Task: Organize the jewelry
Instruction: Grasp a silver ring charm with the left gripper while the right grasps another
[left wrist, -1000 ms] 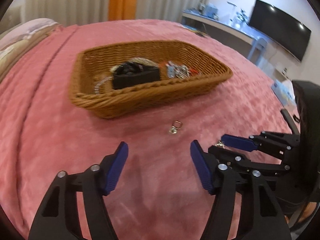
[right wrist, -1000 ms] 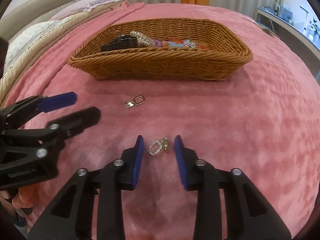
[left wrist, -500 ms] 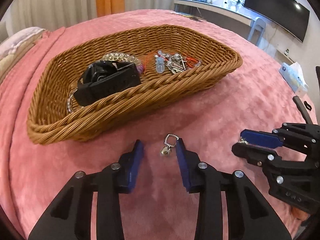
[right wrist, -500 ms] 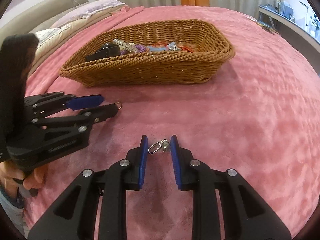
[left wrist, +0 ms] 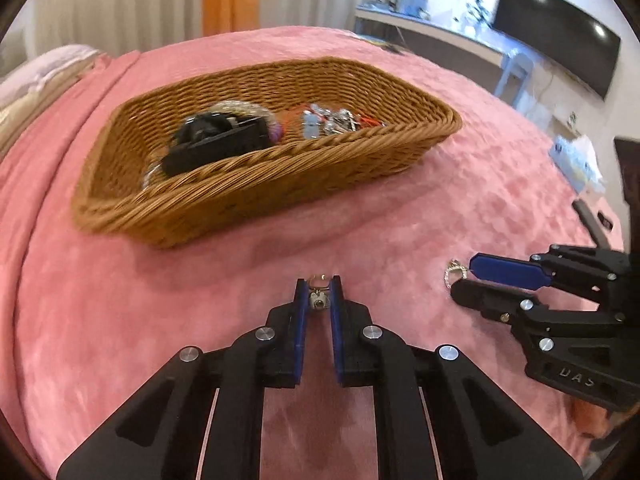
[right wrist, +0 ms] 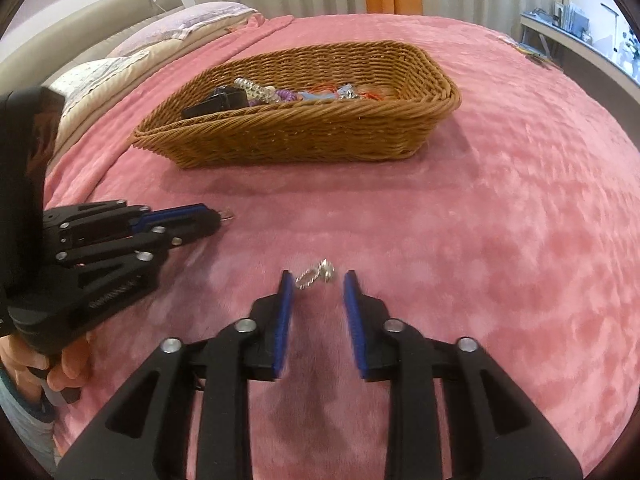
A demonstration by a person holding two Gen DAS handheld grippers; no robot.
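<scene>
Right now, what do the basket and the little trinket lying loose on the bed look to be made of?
Basket: woven wicker or rattan, perhaps a plastic imitation; brown twisted strands, slight sheen. Trinket: silvery metal, going by its bright glints and small chain-like loop. Bed cover: soft pink plush fabric, mottled nap.

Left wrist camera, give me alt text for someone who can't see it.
The left gripper has its jaws shut on a small silver charm on a pink blanket. A wicker basket of jewelry sits beyond it. At right, the right gripper, jaws opening, reaches toward a silver chain piece.
</scene>
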